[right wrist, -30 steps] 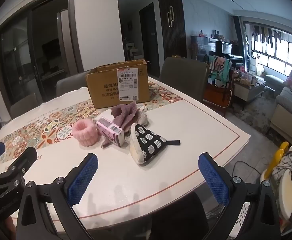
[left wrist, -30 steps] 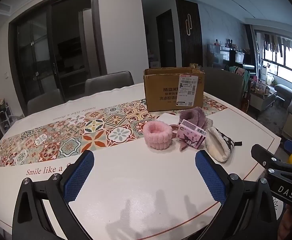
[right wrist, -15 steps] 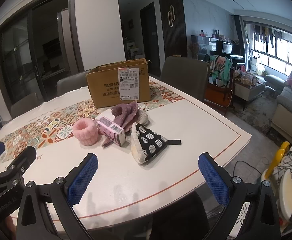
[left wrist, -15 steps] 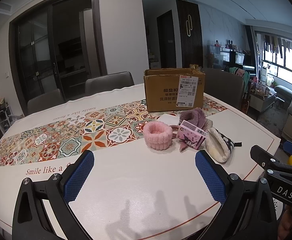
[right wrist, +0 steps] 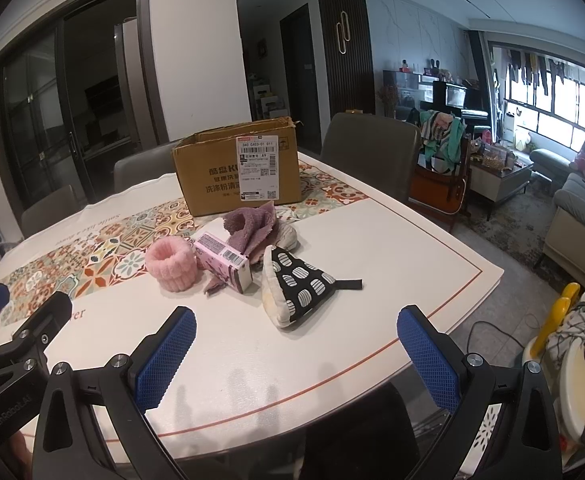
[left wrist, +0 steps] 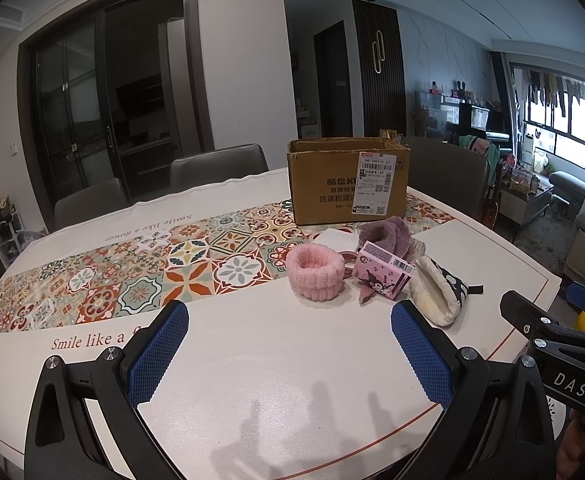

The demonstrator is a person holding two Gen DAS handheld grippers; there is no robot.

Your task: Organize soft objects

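Hardly anything has changed over the last second: both views have crept very slightly nearer the pile, and nothing on the tabletop (left wrist: 276, 360) has been touched. The left tool (left wrist: 290, 354) hangs over the bare near edge with its blue pads wide apart and nothing between them; the right tool (right wrist: 298, 354) does the same over the near right corner, also spread and empty.

The soft things lie bunched toward the right side of the tabletop, just in front of the open cardboard box (left wrist: 346, 182), which stands on the patterned runner (left wrist: 132, 276). From the left: a pink fluffy band (left wrist: 314, 276), a pink printed packet (left wrist: 382, 280) leaning on a purple fleece cloth (left wrist: 388, 236), then a black-and-white spotted mitt (right wrist: 298, 286) nearest the right edge.

So the sorting looks unstarted. The slow approach suggests a first pick is being lined up, likely the mitt for the right tool, with the box as the probable destination.
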